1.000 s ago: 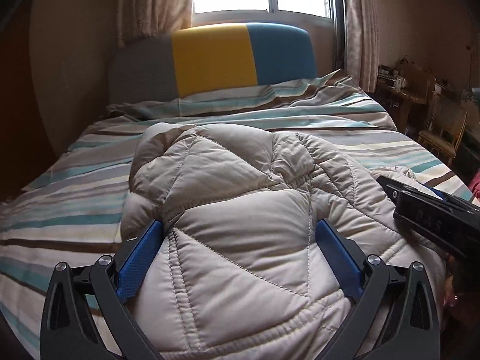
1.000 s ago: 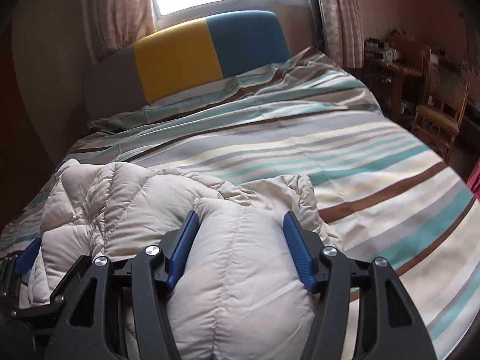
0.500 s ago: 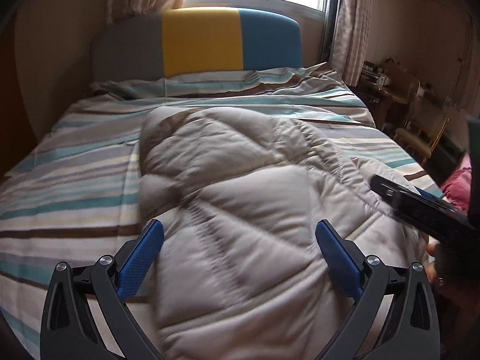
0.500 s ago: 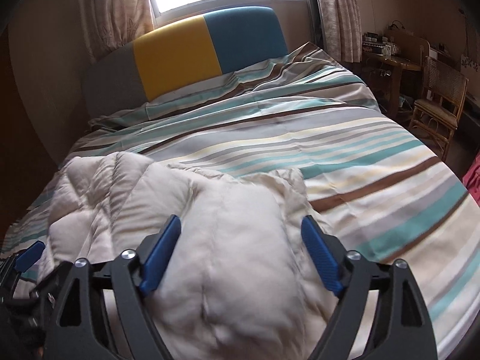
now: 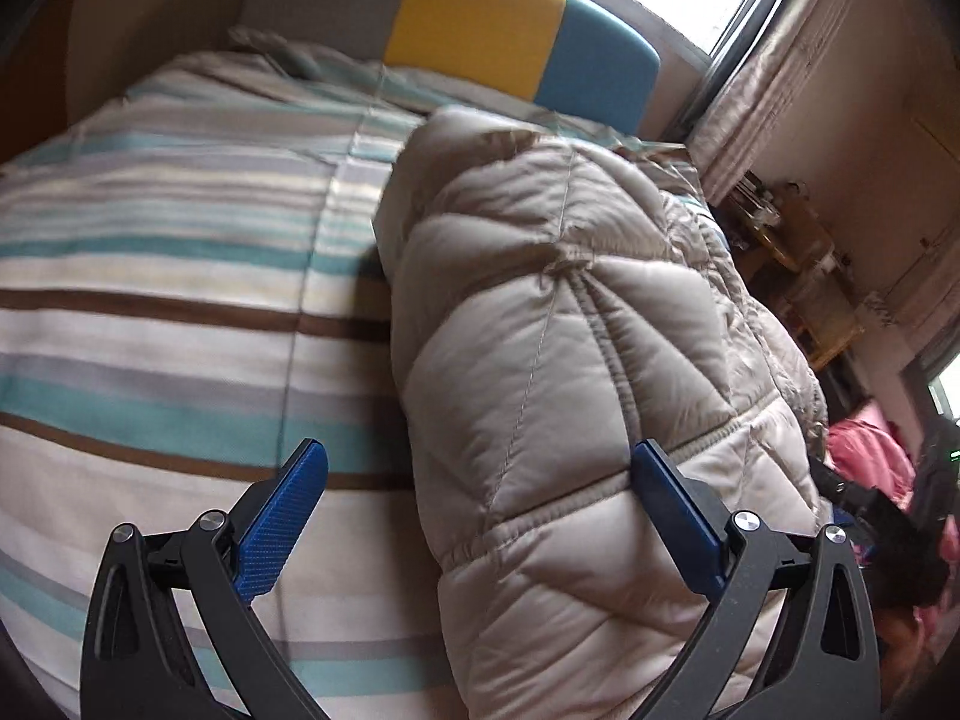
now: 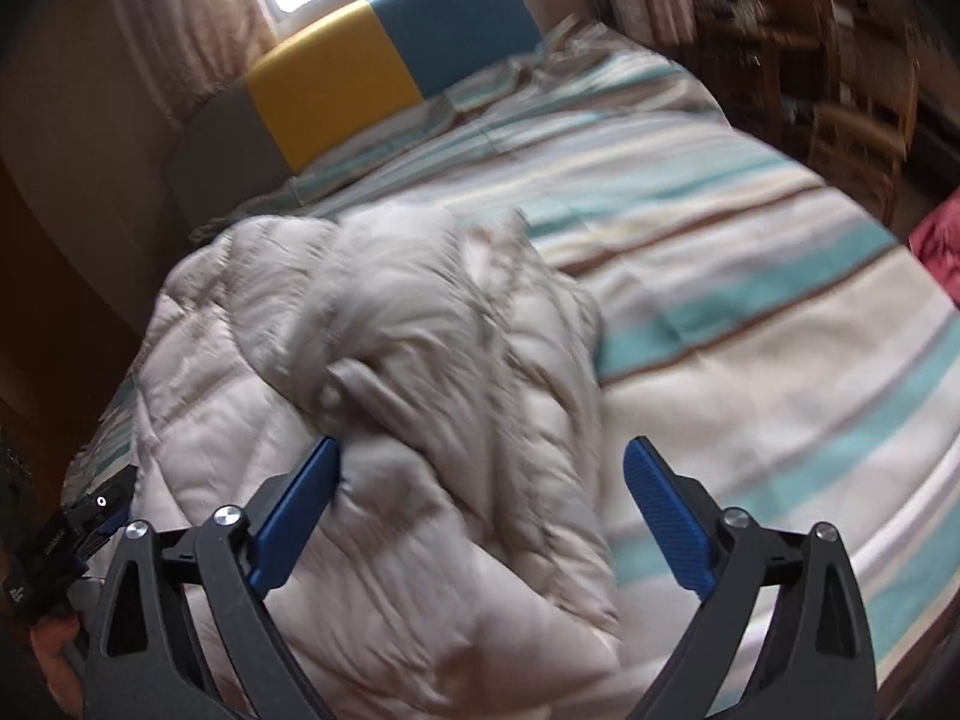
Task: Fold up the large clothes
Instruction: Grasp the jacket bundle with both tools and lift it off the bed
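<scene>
Gaping wide — left gripper [image 5: 474,498], right gripper [image 6: 480,495] — nothing pinched, over puffer jacket [image 5: 570,330].

A puffy beige quilted jacket [image 5: 576,360] lies bunched and folded over on itself on the striped bed [image 5: 168,300], its diamond stitching showing, one rumpled layer heaped on top

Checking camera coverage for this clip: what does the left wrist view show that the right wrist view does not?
Only the left wrist view shows crisp quilting seams on the beige padded down jacket and pink fabric at the far right edge. Only the right wrist view shows the wooden chair and the jacket's right border against bare striped bedspread; it is motion-blurred. Both share the jacket, the bedspread, the grey, yellow and blue headboard, and open blue-tipped tongs.
</scene>
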Action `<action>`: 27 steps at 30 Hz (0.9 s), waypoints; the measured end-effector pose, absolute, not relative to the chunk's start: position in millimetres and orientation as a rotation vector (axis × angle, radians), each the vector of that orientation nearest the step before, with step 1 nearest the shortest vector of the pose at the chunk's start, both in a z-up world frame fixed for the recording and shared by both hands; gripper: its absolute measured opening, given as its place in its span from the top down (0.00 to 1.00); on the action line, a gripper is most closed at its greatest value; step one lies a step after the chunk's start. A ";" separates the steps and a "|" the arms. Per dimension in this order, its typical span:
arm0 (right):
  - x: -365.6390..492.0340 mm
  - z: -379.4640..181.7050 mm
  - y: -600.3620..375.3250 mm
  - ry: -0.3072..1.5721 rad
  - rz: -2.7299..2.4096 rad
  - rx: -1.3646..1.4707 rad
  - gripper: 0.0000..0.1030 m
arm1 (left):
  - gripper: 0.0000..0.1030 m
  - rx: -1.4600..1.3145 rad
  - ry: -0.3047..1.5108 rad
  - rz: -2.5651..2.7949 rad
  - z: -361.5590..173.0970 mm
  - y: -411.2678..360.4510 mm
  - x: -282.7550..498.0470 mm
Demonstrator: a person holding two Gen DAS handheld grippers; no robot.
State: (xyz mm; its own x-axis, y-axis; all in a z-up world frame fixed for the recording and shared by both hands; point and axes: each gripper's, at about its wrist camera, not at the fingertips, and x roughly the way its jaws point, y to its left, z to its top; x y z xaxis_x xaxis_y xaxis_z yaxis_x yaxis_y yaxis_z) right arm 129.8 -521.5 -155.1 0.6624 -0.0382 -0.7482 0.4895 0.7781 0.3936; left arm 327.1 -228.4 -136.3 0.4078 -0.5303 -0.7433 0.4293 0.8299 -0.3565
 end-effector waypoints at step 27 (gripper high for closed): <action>135.3 -197.9 -557.6 0.872 -0.054 0.891 0.05 | 0.03 -0.133 1.157 -0.792 -152.3 -272.2 324.5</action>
State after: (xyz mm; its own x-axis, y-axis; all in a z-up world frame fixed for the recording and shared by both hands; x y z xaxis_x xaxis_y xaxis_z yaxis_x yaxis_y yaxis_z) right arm 135.3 -557.6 -197.9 0.6651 0.2995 -0.6841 0.3822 0.6505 0.6563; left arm 324.5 -272.2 -152.3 0.1691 -0.6196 -0.7665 0.4896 0.7277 -0.4803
